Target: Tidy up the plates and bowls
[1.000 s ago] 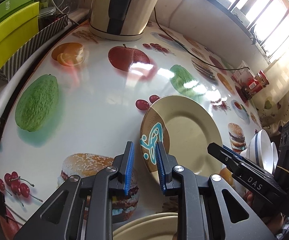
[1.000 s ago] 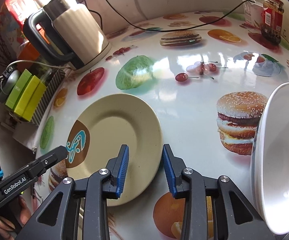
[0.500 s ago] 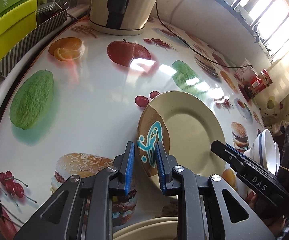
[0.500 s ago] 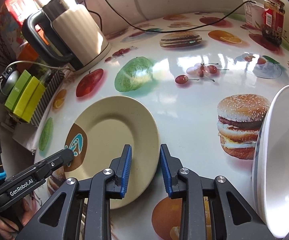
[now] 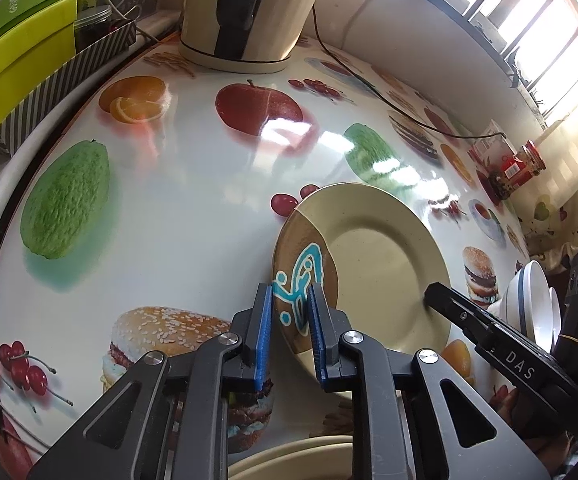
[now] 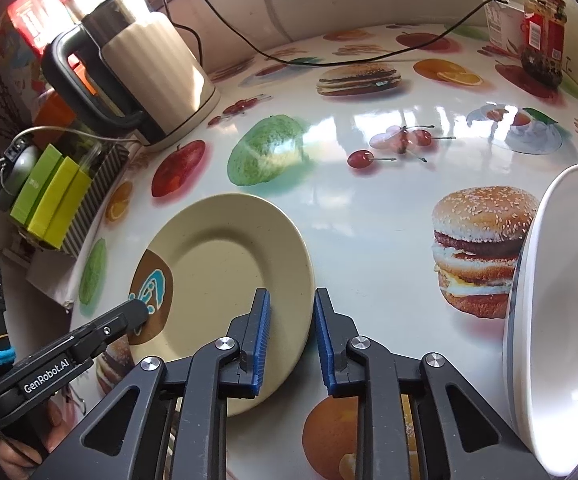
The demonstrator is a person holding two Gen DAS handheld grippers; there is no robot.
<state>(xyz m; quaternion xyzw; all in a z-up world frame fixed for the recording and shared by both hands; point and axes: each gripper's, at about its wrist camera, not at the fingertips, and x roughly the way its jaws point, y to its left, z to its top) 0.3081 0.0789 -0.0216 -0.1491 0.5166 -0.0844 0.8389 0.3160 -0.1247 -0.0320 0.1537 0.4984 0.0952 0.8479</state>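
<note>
The beige plate [image 6: 225, 272] lies on the worktop [image 6: 369, 208]. The left gripper [image 5: 289, 332] has its jaws parted astride the plate's left rim; the right gripper [image 6: 291, 336] straddles the right rim, jaws likewise parted. A white bowl [image 6: 561, 320] stands right.

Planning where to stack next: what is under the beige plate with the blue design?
The beige plate lies on the printed tablecloth, partly covering a printed burger. Whatever else lies beneath it is covered.
</note>
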